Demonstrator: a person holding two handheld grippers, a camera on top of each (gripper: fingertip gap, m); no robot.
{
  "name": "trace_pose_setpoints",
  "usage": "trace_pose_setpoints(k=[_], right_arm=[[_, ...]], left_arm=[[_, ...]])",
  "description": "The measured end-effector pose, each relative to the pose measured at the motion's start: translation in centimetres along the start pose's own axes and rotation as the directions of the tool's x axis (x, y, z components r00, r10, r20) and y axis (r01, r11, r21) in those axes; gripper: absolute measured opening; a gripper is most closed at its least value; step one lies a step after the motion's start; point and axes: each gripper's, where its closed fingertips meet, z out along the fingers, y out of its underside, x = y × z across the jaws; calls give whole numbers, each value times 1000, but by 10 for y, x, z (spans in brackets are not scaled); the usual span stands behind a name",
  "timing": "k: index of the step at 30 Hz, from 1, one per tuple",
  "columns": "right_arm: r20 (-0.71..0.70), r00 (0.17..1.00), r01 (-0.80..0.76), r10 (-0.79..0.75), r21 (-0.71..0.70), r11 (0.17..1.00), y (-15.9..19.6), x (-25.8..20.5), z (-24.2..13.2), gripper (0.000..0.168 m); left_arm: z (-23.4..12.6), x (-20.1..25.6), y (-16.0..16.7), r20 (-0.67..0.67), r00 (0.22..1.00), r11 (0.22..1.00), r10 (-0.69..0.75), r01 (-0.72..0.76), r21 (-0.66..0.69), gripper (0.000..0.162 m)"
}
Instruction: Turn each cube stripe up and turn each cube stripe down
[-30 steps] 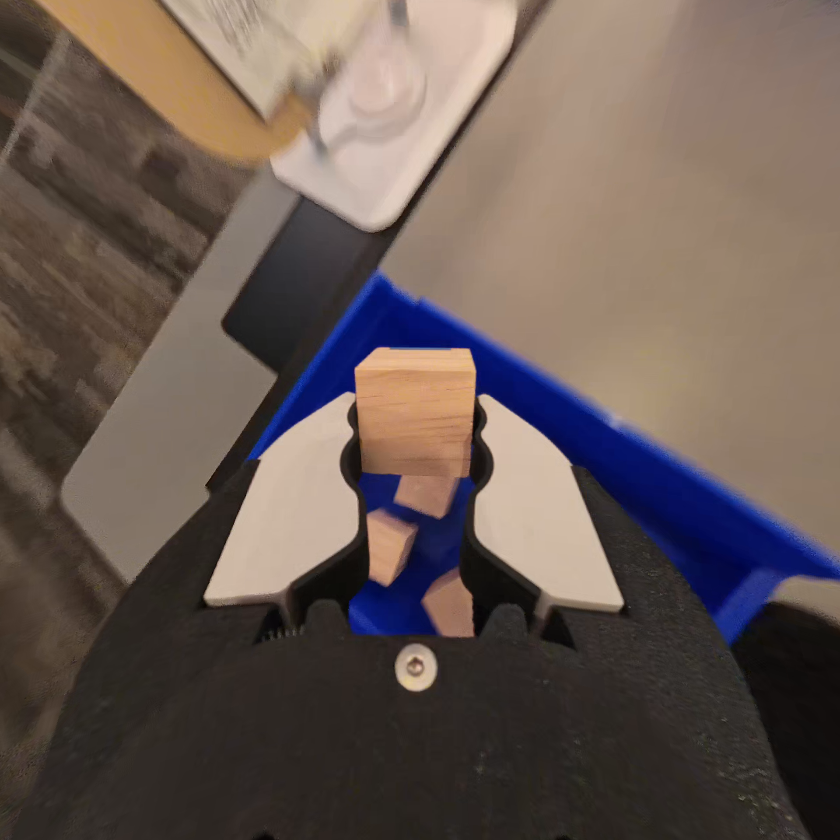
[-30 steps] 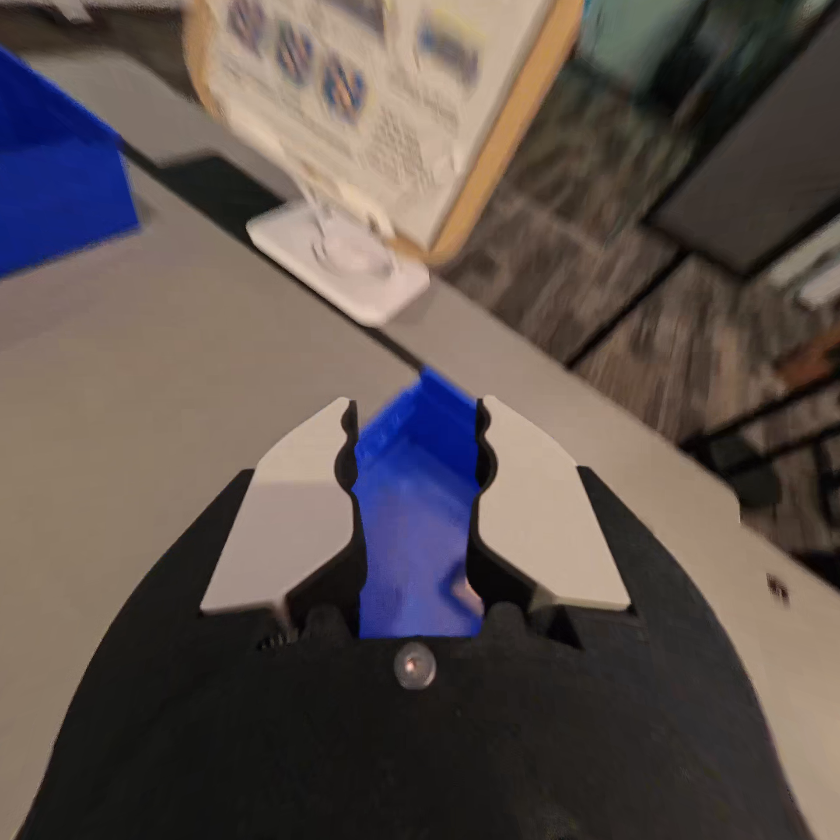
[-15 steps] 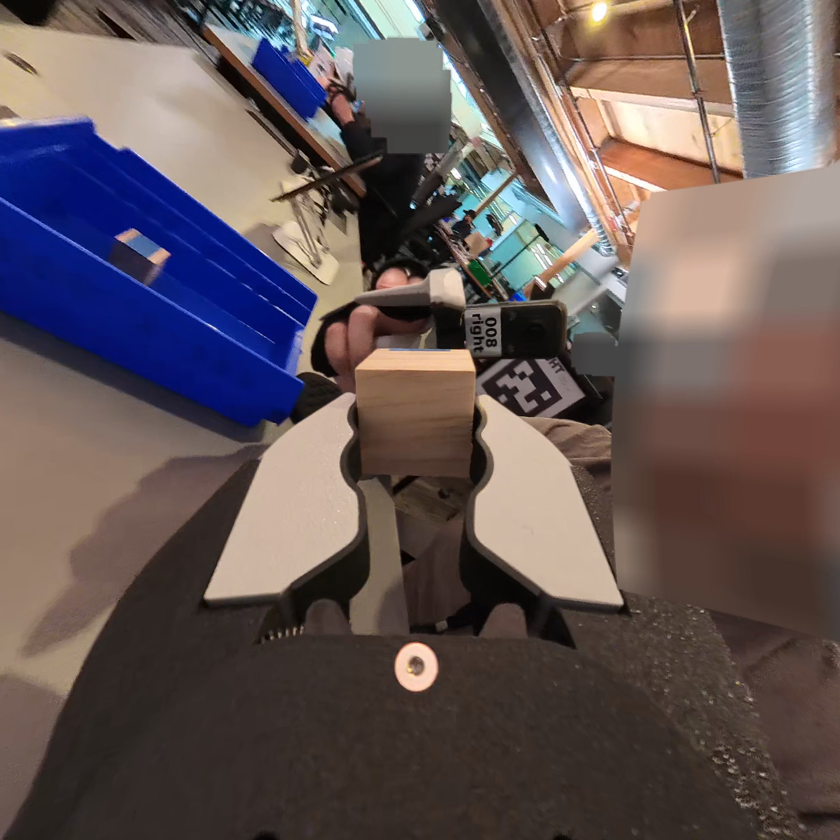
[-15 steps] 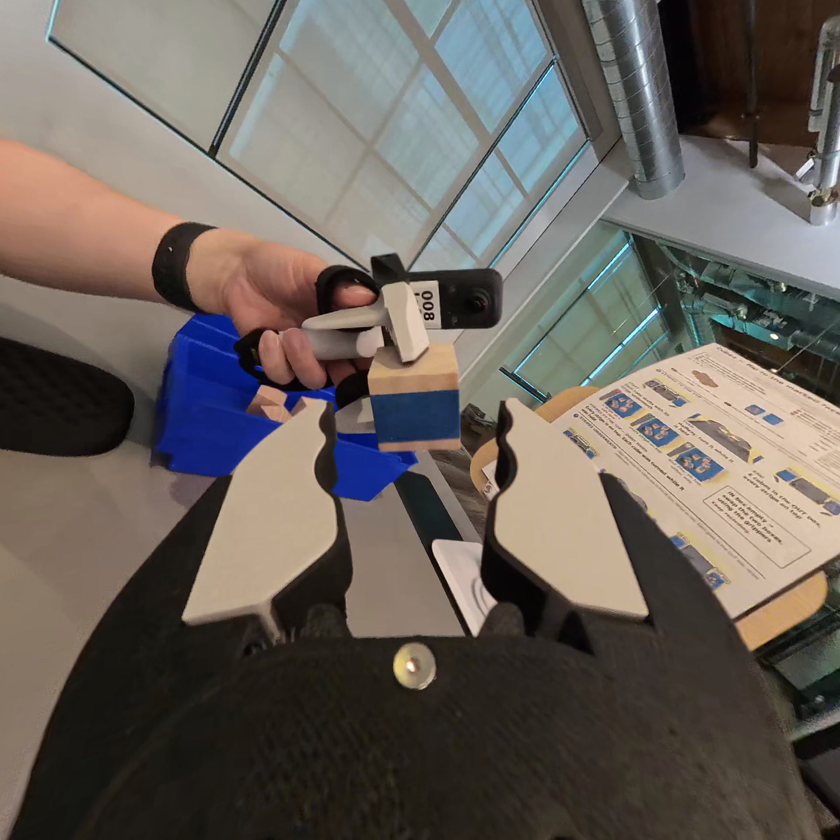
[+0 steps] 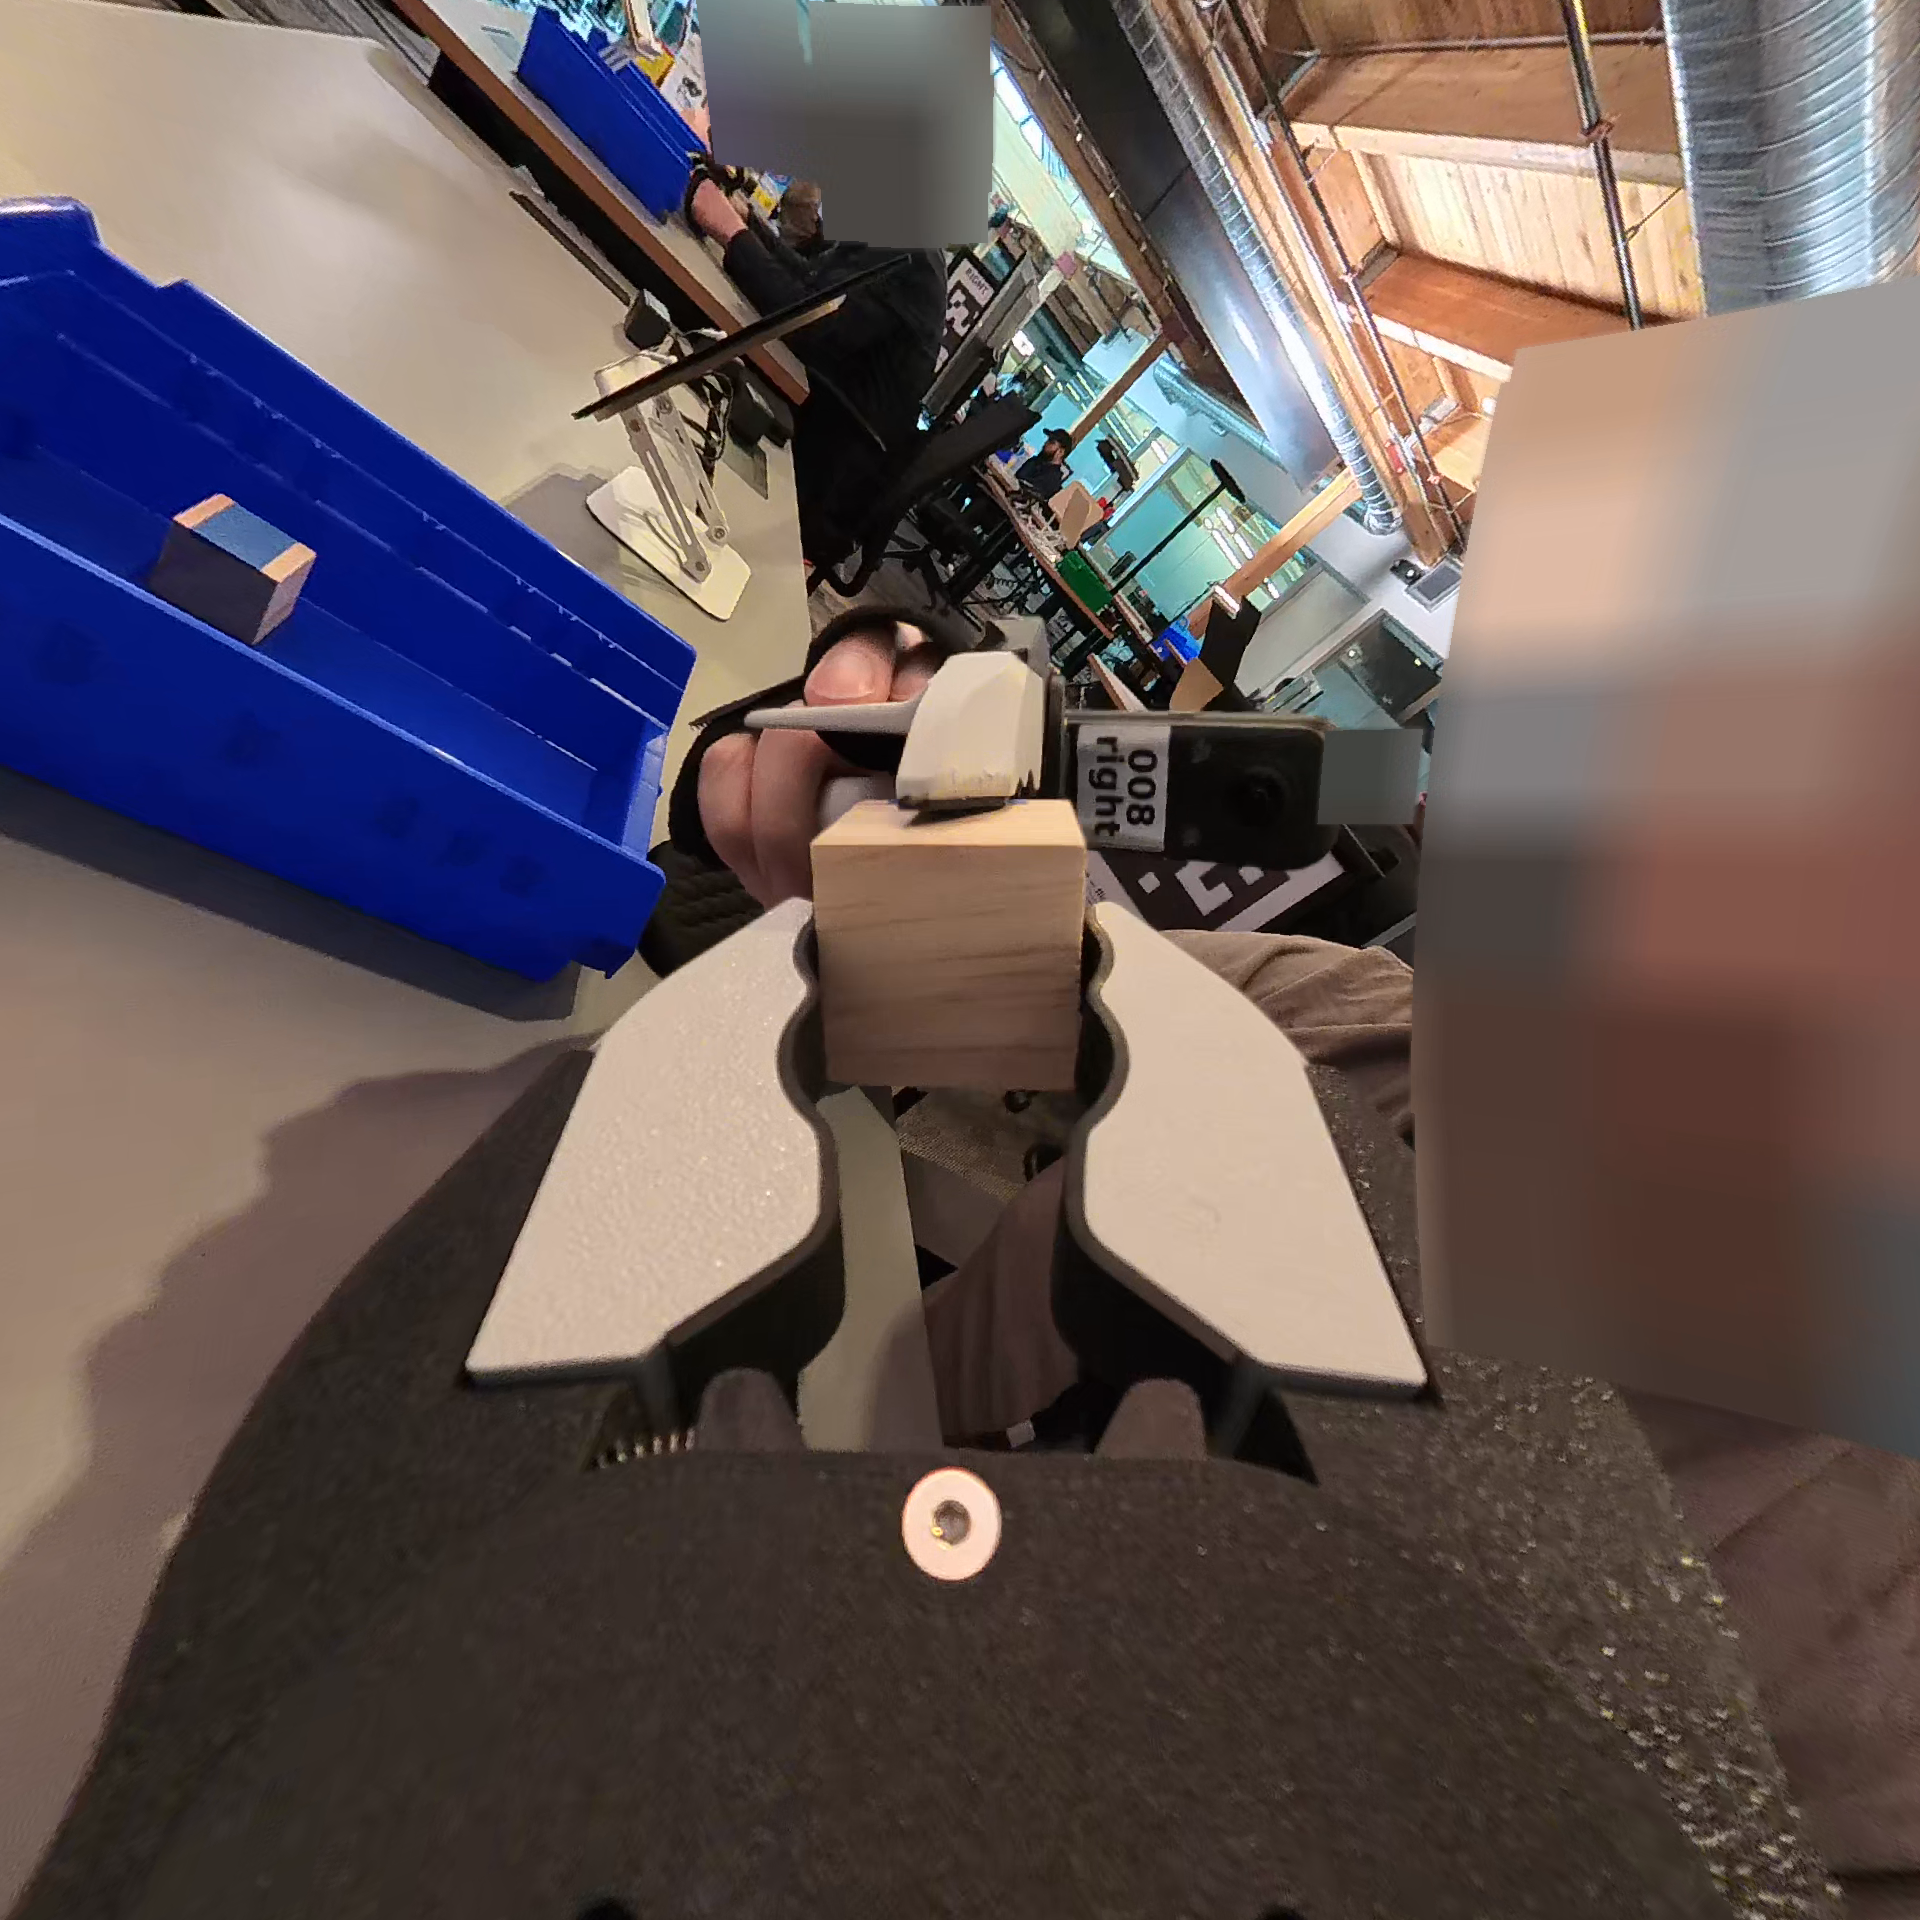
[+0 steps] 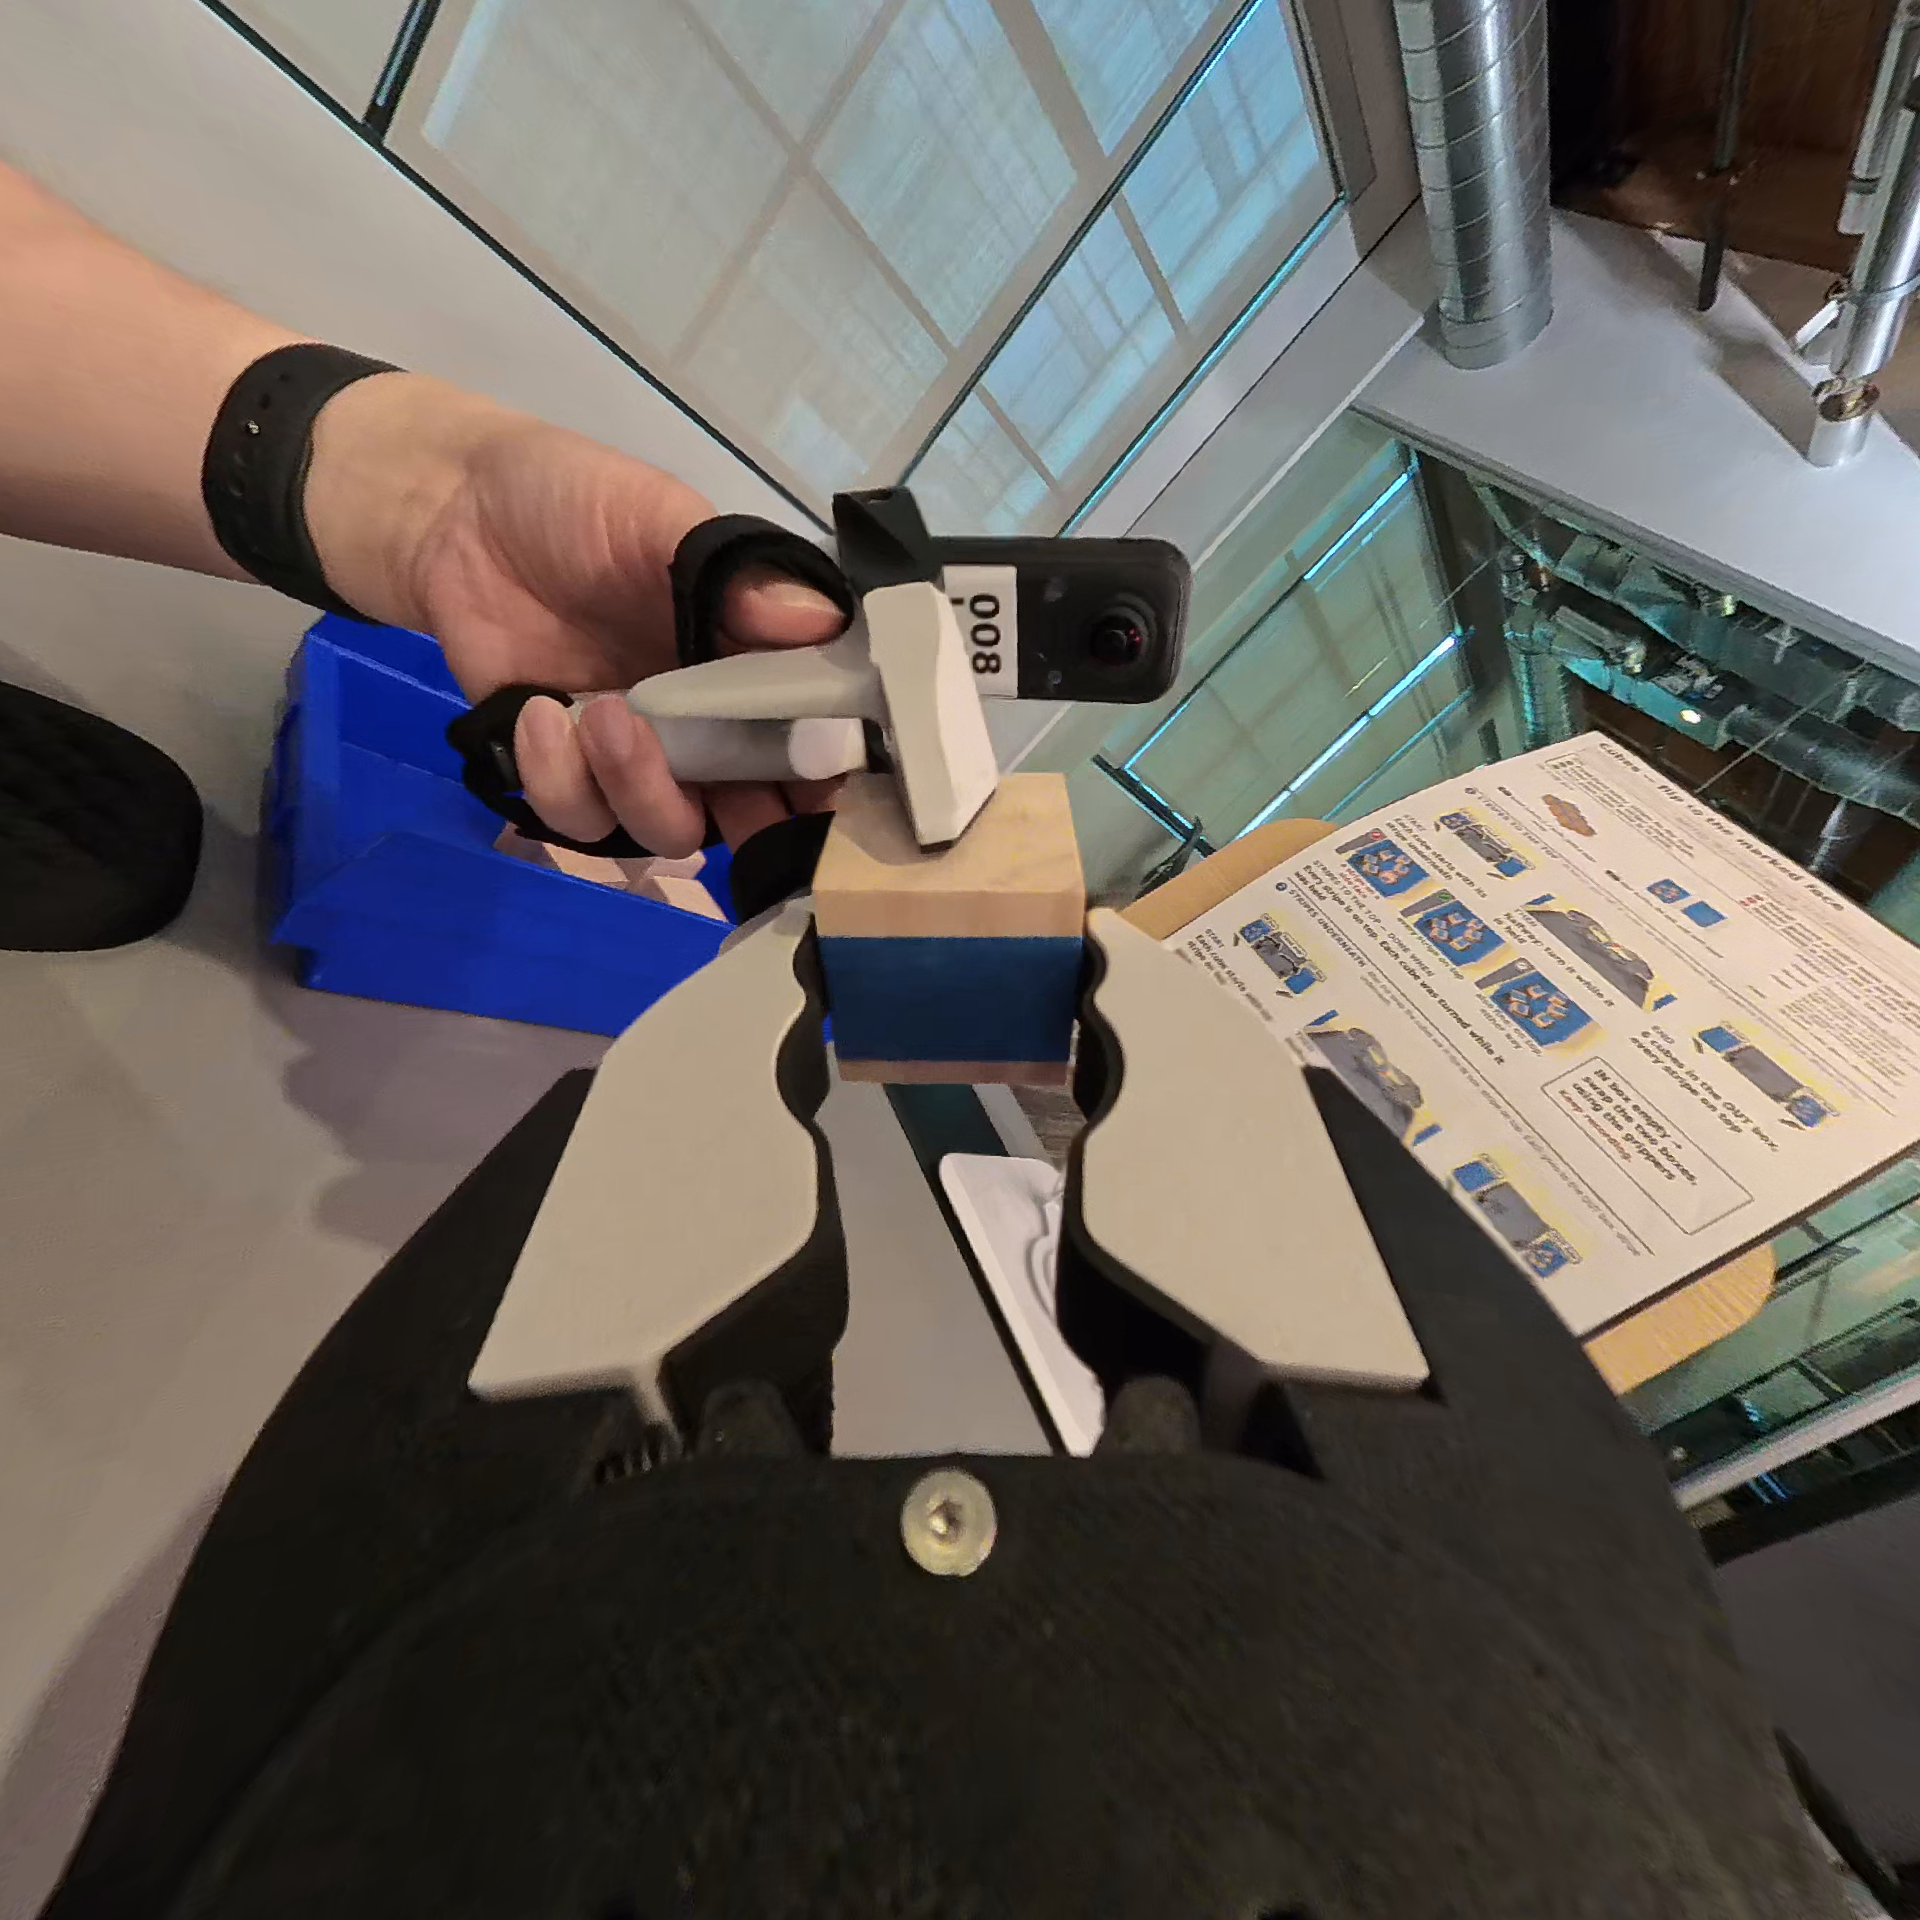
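Grey table (image 5: 312,208) in an open workshop, windows behind. Cube (image 5: 948,940) is held in mid-air between both grippers, above the table edge.

Left gripper (image 5: 948,987) is clamped on the cube's side faces. Right gripper (image 6: 951,997) brackets the same cube on its other pair of faces; its jaws sit right at the wood, but whether they're truly pinching or just touching is hard to tell.

Risks:
- If left lets go before right has real grip, the cube drops, likely off the table edge.
- If both stay clamped and one twists, the cube skews or pops out; smooth wood, small contact patches.
- Off-centre grip would let it pivot and land on the wrong face.

View differences:
- The right view shows the blue stripe facing that camera; the left view sees only plain wood.
- The left view shows a bin (image 5: 343,748) with one cube in it (image 5: 234,577), stripe up.
- The right view shows another bin (image 6: 436,883) holding more cubes, plus an instruction sheet (image 6: 1558,1039).
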Motion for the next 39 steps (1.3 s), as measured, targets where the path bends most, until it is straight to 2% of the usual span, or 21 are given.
trace_pose_setpoints(k=[1,4,6,8,10,11,12,14,16,17,19,23,25,28,32,39], right_arm=[[11,1000,-8,8,-4,1000,0,-1,0,45],[42,999,-17,17,-3,1000,-3,-3,-1,45],[71,997,-10,13,-42,999,-2,3,-6,45],[56,998,-19,28,-150,988,9,27,-20,45],[-55,985,-175,166,-314,933,39,73,-47,45],[-146,943,-332,298,-420,845,67,95,-67,45],[-266,866,-501,424,-485,717,100,113,-92,45],[-426,658,-743,621,-504,441,160,125,-134,45],[-543,474,-856,693,-469,217,212,124,-161,45],[-587,428,-869,687,-475,136,235,119,-170,45],[-646,396,-862,653,-506,23,268,106,-179,46],[-705,327,-838,629,-525,-152,306,79,-178,46],[-732,355,-809,582,-552,-201,319,69,-183,46],[-761,399,-791,511,-568,-227,333,66,-190,46],[-786,401,-786,471,-559,-263,343,62,-195,46],[-789,422,-777,448,-569,-270,350,59,-195,46]], left_arm=[[0,0,1,5,1000,1000,6,-6,-4,45],[-2,2,2,-3,1000,1000,31,-31,-6,47],[-9,1,-2,29,998,998,60,-61,19,53],[-20,3,-6,61,992,993,108,-110,38,50],[-33,10,-6,76,987,988,138,-142,51,46],[-38,12,-5,87,985,987,146,-151,54,45],[-43,14,-4,102,983,986,152,-158,55,45],[-50,15,2,131,979,986,154,-161,46,43],[-53,14,12,148,979,990,139,-143,20,42],[-53,14,17,152,980,991,129,-131,5,42],[-53,14,26,154,981,993,116,-114,-21,42],[-51,18,39,147,983,994,109,-103,-46,38],[-50,22,42,146,983,993,112,-106,-51,36],[-50,26,46,154,980,991,123,-115,-61,36],[-50,31,48,156,978,989,139,-129,-71,36],[-45,34,53,132,980,987,146,-135,-89,35]])
